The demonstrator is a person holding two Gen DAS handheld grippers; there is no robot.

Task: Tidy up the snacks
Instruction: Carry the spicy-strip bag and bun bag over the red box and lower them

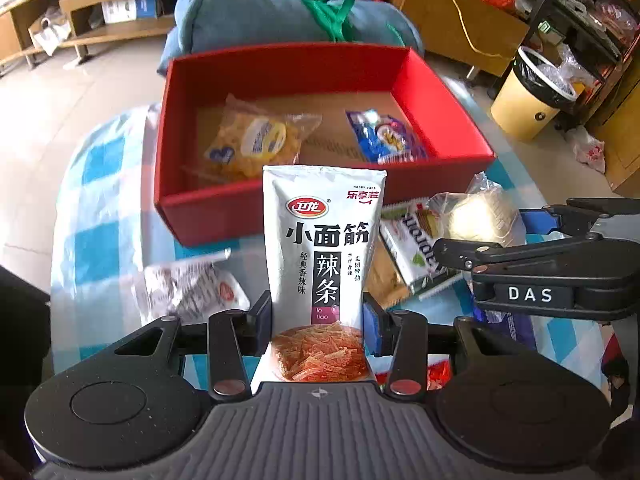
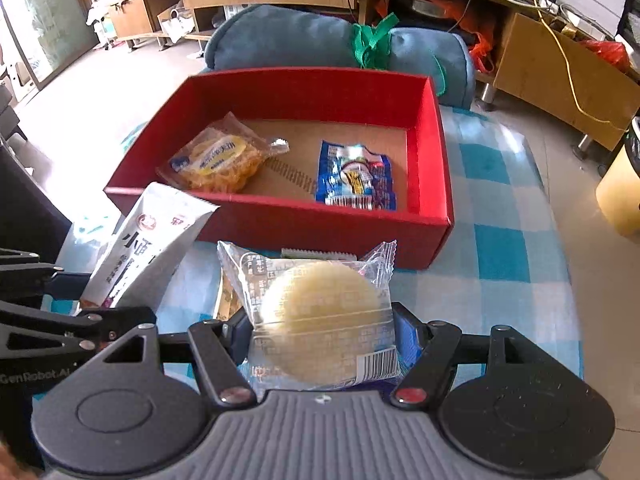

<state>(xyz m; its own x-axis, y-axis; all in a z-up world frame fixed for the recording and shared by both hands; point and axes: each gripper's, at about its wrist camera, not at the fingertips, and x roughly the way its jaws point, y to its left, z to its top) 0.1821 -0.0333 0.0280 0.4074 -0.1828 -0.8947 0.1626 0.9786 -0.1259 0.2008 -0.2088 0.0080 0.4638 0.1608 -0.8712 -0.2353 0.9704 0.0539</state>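
Note:
My left gripper [image 1: 318,320] is shut on a white spicy-strip pouch [image 1: 322,248], held upright just in front of the red box [image 1: 280,216]. The pouch [image 2: 148,240] shows at the left of the right wrist view. My right gripper [image 2: 320,340] is shut on a clear-wrapped round pale cake [image 2: 320,312], near the box's front wall [image 2: 320,232]. Inside the box lie a yellow snack pack [image 1: 256,144] [image 2: 220,160] and a blue snack pack [image 1: 384,138] [image 2: 354,176]. The right gripper's body [image 1: 536,280] shows at the right of the left wrist view.
Loose snacks lie on the blue-checked cloth [image 1: 96,184]: a white-red wrapper [image 1: 196,292] and a green wafer pack [image 1: 416,248]. A blue rolled cushion [image 1: 280,20] lies behind the box. A bin [image 1: 528,92] stands on the floor at right. Wooden shelves line the back.

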